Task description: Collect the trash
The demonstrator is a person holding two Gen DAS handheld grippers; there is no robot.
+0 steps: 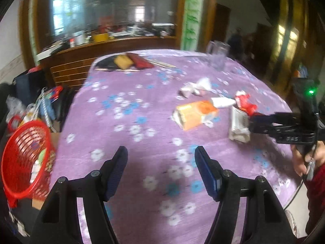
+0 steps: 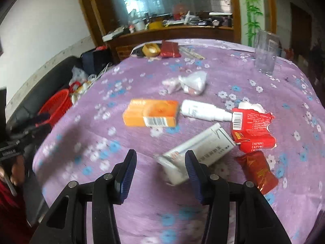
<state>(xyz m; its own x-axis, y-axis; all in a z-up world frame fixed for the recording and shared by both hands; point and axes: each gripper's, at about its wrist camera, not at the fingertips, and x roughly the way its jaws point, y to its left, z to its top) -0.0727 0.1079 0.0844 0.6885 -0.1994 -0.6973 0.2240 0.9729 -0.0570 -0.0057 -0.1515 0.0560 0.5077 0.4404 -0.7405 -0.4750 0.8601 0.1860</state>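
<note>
Trash lies on a purple flowered tablecloth (image 2: 142, 193): an orange box (image 2: 152, 112), a white bottle (image 2: 203, 109), a torn red packet (image 2: 251, 130), a dark red pouch (image 2: 258, 170), crumpled plastic (image 2: 193, 83) and a white carton (image 2: 203, 146). My right gripper (image 2: 160, 156) is open low over the cloth. The carton's near end lies by its right finger, and the left pad stands apart from it. In the left wrist view the right gripper (image 1: 251, 123) reaches in against the white carton (image 1: 238, 124). My left gripper (image 1: 161, 154) is open over bare cloth with nothing between its fingers.
A red mesh basket (image 1: 26, 158) with some scraps inside stands beyond the table's left edge, among bags and clutter. A clear glass (image 2: 264, 55) stands at the far right. A yellow tape roll (image 2: 151, 49), red packs and sticks lie at the far end. A person's hand (image 1: 308, 158) grips the right handle.
</note>
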